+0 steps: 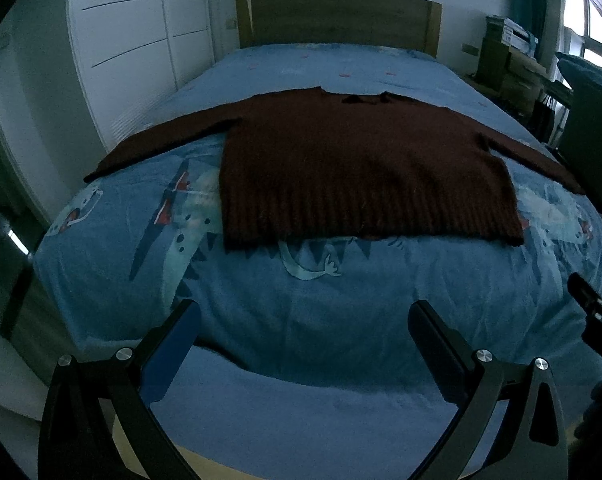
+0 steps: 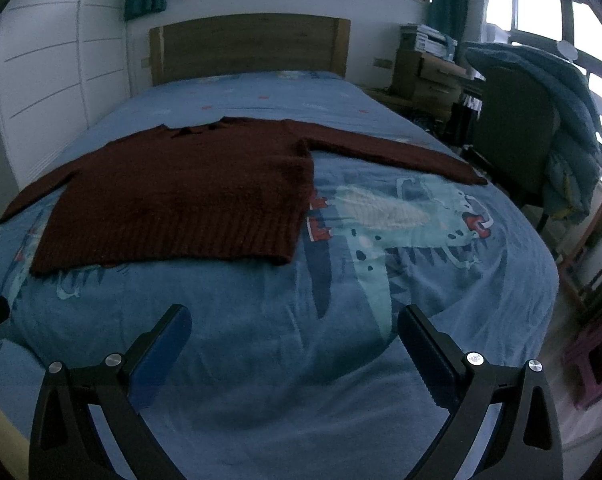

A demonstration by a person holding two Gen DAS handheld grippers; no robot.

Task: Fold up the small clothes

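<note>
Left wrist view. The left gripper [image 1: 303, 320] is held with its jaws spread wide and nothing between them, over the near end of the bed. The dark red knit sweater [image 1: 353, 168] lies flat well ahead of the fingertips, roughly centred between them, ribbed hem nearest, collar farthest, toward the wooden headboard [image 1: 337, 16]. Both sleeves are spread out sideways: the left sleeve [image 1: 161, 144] runs ahead and to the left of the left finger, the right sleeve [image 1: 541, 160] ahead and to the right of the right finger. No fold is seen yet; the step in hand is judged to be the approach to a first grasp. It is judged best done by pinching a sleeve near its cuff, or the shoulder and hem of one side together, with only knit taken up and none of the blue dinosaur-print bedsheet [image 1: 301, 304] beneath. A loose knit is likely to stretch and sag, so a low lift is advised. At the right of the right finger a dark part of the right gripper [image 1: 593, 304] is seen.

Right wrist view. The right gripper [image 2: 295, 322] is likewise spread wide and empty. The sweater [image 2: 189, 196] lies ahead and to the left of the fingers; the right sleeve [image 2: 401, 156] lies straight ahead, well apart. Only here are the right cuff in full and the chair [image 2: 513, 132] draped with a blue quilt shown; the left cuff is plain only in the other view.
</note>
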